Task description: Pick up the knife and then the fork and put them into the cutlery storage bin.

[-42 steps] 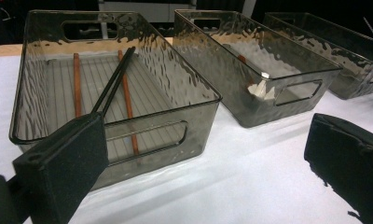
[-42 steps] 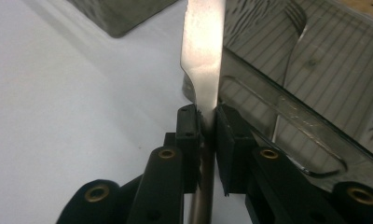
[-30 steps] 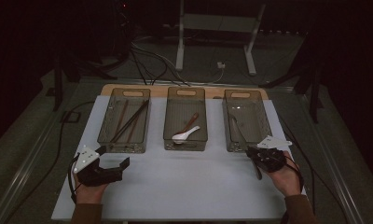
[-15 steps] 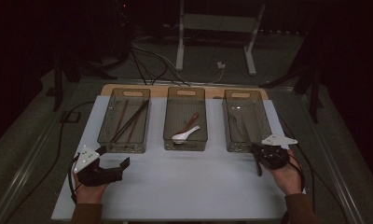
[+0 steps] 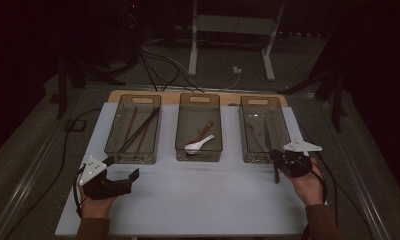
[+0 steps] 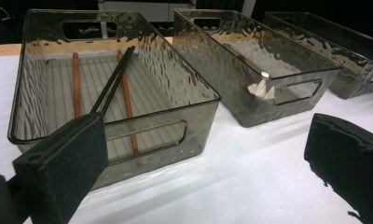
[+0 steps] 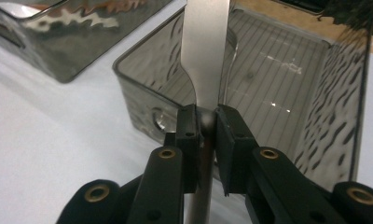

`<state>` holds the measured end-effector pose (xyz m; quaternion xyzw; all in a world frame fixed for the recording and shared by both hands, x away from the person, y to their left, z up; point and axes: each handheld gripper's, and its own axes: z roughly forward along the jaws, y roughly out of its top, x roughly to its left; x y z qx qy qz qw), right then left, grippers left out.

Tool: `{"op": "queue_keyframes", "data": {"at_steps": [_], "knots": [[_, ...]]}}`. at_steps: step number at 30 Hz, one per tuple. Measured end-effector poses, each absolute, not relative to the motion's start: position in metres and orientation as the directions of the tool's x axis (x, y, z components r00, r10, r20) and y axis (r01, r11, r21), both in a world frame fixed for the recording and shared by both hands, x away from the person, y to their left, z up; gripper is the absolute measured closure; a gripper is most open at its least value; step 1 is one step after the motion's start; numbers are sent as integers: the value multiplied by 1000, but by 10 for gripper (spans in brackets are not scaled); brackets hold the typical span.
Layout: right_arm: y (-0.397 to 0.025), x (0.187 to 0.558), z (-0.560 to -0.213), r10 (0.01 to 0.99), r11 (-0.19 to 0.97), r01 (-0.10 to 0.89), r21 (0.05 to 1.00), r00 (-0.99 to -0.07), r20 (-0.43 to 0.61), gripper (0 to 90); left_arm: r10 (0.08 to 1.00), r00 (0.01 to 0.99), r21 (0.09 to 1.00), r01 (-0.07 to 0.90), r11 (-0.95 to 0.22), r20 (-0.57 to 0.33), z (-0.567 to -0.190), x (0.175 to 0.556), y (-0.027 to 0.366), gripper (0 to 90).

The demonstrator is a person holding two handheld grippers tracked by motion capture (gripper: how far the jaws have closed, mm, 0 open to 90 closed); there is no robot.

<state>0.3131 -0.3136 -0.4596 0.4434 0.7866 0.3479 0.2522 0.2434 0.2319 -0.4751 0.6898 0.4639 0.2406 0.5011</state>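
While pinched between the right gripper [image 7: 206, 122] jaws at its neck, a metal knife [image 7: 205, 51] points its blade up over the near wall of the right bin [image 7: 287, 84]; its handle runs down between the jaw arms. High view: the right gripper [image 5: 283, 162] sits just in front of the right bin's [image 5: 262, 157] near right corner, the knife's dark handle [image 5: 276, 172] hanging down over the white mat [image 5: 198, 195]. Jaws are clamped on the knife. More metal cutlery lies inside that bin, too dim to tell apart.

Left gripper [image 5: 119, 172] rests on the mat near the front left corner, well apart from the knife, jaws spread wide and holding nothing. Left gripper view: its two black pads [image 6: 63, 163] frame the left bin [image 6: 194, 100], which stands just ahead of it.

Left bin [image 5: 110, 147] holds black chopsticks [image 6: 112, 81] crossed over brown wooden ones [image 6: 76, 84]. Middle bin [image 5: 198, 156] holds a white spoon [image 5: 198, 145] and a brown spoon [image 5: 204, 131], the two touching. All three bins stand side by side along the far part of the mat, on a wooden board [image 5: 228, 96].
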Motion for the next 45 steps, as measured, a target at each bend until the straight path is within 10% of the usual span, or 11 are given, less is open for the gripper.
{"op": "queue_keyframes", "data": {"at_steps": [45], "knots": [[-312,335,-441,922,267,535,802,-385,-50,800,881,454,915,397,-68,-132,-475,243,232,6]]}}
